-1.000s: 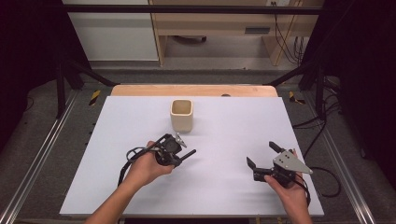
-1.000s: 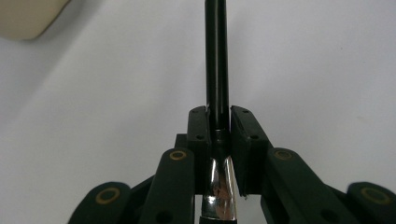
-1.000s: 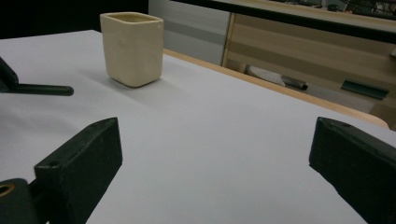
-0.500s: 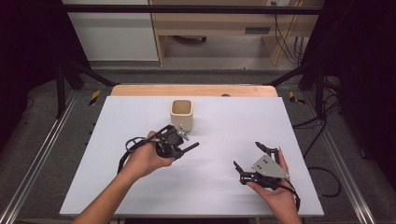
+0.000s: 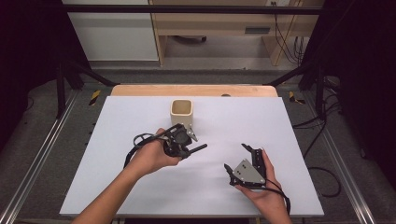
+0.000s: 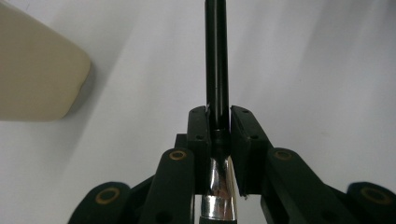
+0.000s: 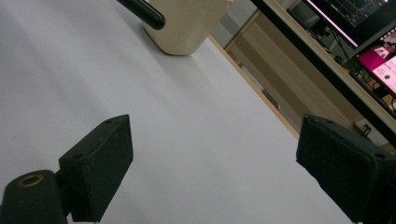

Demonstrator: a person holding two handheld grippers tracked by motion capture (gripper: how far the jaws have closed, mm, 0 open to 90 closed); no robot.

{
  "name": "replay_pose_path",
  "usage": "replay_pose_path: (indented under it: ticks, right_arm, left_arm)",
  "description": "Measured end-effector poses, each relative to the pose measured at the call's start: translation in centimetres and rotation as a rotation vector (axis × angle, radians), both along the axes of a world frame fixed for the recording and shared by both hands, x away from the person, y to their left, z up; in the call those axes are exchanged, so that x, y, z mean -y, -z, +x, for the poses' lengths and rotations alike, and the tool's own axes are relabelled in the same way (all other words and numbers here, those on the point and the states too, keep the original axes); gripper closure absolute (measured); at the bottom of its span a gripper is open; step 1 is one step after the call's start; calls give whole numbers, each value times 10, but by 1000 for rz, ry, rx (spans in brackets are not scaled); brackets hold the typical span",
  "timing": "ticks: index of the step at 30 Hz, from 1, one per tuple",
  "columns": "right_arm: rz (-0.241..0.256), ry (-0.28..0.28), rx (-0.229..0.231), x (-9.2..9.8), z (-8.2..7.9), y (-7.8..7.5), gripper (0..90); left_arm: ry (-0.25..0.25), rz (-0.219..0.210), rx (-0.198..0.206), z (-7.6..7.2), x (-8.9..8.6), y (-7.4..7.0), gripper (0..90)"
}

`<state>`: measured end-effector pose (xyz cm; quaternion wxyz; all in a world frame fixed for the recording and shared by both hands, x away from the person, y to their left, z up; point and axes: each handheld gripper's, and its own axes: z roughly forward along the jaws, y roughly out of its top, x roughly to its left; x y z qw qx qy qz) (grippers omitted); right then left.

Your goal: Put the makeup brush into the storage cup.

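Note:
My left gripper (image 5: 183,140) is shut on a thin black stick with a silver metal collar; the stick's black end (image 5: 200,148) points right over the white table. In the left gripper view the jaws clamp the stick (image 6: 217,65) where the collar (image 6: 219,186) meets it, midway at the left gripper (image 6: 218,128). A cream square cup (image 5: 181,112) stands upright just beyond that hand; the cup (image 6: 37,74) lies to the stick's left. My right gripper (image 5: 235,157) is held open at the front right, nothing between its pads, the right gripper (image 7: 215,154) facing the cup (image 7: 187,23) and the stick's tip (image 7: 142,11).
The white table top (image 5: 289,140) has a wooden strip (image 5: 196,90) along its far edge. Metal rails (image 5: 42,158) run along both sides. Beyond stand a wooden bench (image 5: 224,28) and cables (image 5: 285,32).
The left hand has carried the stick up and right, closer to the cup. The right gripper has shifted left toward the table's middle, still open.

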<state>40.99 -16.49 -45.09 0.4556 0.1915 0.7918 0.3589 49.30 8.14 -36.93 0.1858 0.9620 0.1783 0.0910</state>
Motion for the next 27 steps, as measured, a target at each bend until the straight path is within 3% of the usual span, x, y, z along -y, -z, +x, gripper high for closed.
replay_pose_path:
  ticks: [10, 12, 13, 14, 17, 27]
  right_arm:
    - [-108, -37, 60, -18, -3, 1, 163]
    - [-143, -48, 73, -22, -4, 2, 169]
    - [-190, -46, 90, -26, -5, 2, 181]
    - [-190, -46, 90, -26, -5, 2, 181]
    - [-258, -50, 116, -35, -7, 5, 192]
    - [-340, -66, 148, -46, -10, 8, 232]
  left_arm:
    - [27, 13, 5, 0, 7, -2, 778]
    - [27, 18, 6, 1, 6, -3, 778]
    - [26, 20, 5, 1, 6, -3, 778]
    - [24, 16, 4, 1, 5, -3, 778]
    - [19, 12, 5, 0, 3, -4, 778]
    - [38, 11, 7, -4, 6, -6, 778]
